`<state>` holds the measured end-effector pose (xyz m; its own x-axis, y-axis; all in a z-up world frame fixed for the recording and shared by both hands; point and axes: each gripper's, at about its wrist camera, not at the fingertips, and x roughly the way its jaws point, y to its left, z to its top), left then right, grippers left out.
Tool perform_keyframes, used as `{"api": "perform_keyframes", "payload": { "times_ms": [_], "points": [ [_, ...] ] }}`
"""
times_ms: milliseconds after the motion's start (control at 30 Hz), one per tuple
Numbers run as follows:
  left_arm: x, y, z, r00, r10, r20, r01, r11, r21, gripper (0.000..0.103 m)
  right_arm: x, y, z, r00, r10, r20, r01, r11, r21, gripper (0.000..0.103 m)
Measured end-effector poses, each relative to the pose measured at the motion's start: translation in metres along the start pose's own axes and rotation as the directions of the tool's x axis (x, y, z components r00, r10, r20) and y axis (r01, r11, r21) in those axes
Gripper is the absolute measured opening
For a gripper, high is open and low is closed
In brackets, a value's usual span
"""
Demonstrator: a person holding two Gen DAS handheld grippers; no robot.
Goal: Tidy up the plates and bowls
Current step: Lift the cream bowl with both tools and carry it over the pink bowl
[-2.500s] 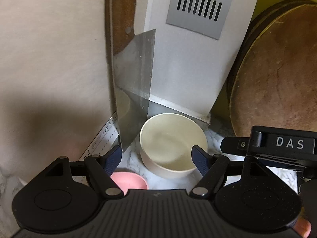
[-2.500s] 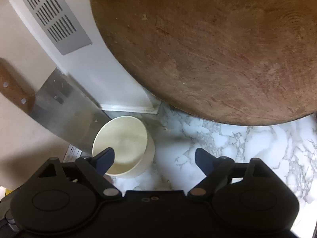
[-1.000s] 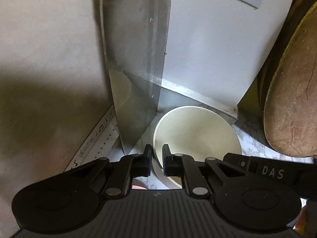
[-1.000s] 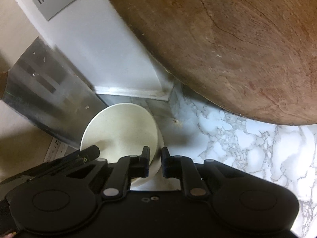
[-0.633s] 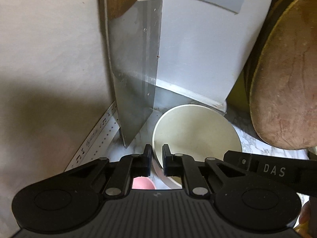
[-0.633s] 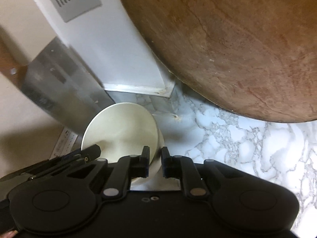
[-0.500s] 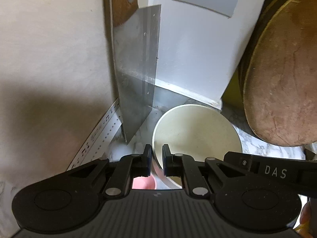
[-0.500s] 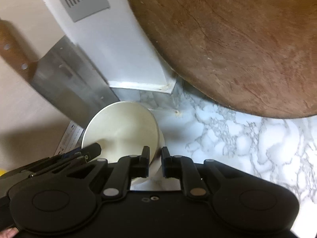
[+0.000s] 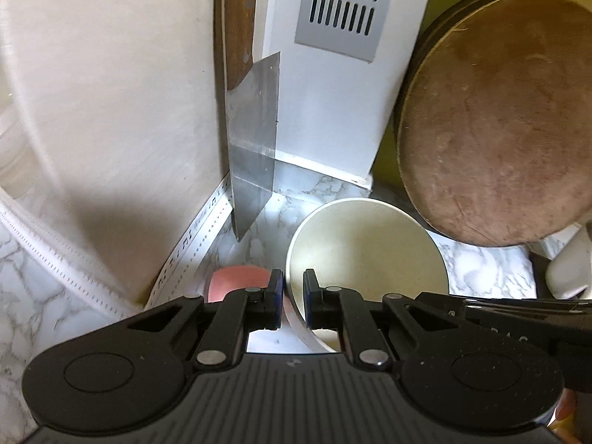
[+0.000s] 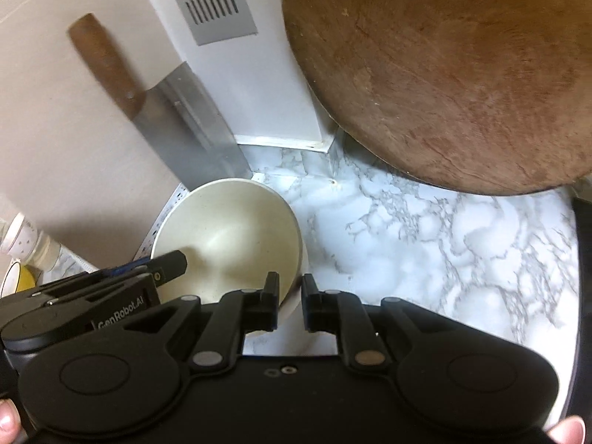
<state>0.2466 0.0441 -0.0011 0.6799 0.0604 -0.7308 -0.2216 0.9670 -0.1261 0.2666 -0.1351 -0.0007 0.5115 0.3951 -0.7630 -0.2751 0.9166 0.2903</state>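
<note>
Holding: both grippers are clamped on the same cream bowl (image 9: pixel 366 248), one on each side of its rim

Cream bowl: sits near the corner of the marble counter (image 10: pixel 425 244), mouth up and looking empty inside; can't really tell from these shots if its base is on the marble or just off it

Left gripper (image 9: pixel 293 298): jaws nearly closed, pinching the bowl's left rim, wall of the bowl sandwiched between the blue pads; in the right wrist view it pokes in from the left over the bowl

Right gripper (image 10: pixel 289 298): same deal, jaws almost together with the bowl's right rim caught between them; it shows up as a black bar at the bowl's right edge in the left wrist view

Pink bowl (image 9: pixel 238 281): just left of the cream one, down low, partly hidden behind the left gripper's finger

Cleaver (image 10: pixel 177 122): wooden handle up, steel blade down, leaning against the beige wall right behind the cream bowl

Vent panel (image 9: pixel 344 7): grey slotted plate on a white column in the corner

Chopping board (image 10: pixel 455 66): big round wooden slab propped up on the right, edge resting on the marble

Person: fingertips peeking in at the bottom corners of the right wrist view
</note>
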Motion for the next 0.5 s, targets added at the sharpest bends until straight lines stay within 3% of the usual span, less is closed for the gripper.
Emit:
{"api": "perform_keyframes", "payload": {
  "times_ms": [500],
  "points": [
    [-0.069,-0.015,-0.048,1.000,0.003,0.014,-0.003,1.000,0.006,0.010,-0.058,0.019,-0.059,0.999,0.003,0.049,-0.002,1.000,-0.009,0.012]
  ]
}}
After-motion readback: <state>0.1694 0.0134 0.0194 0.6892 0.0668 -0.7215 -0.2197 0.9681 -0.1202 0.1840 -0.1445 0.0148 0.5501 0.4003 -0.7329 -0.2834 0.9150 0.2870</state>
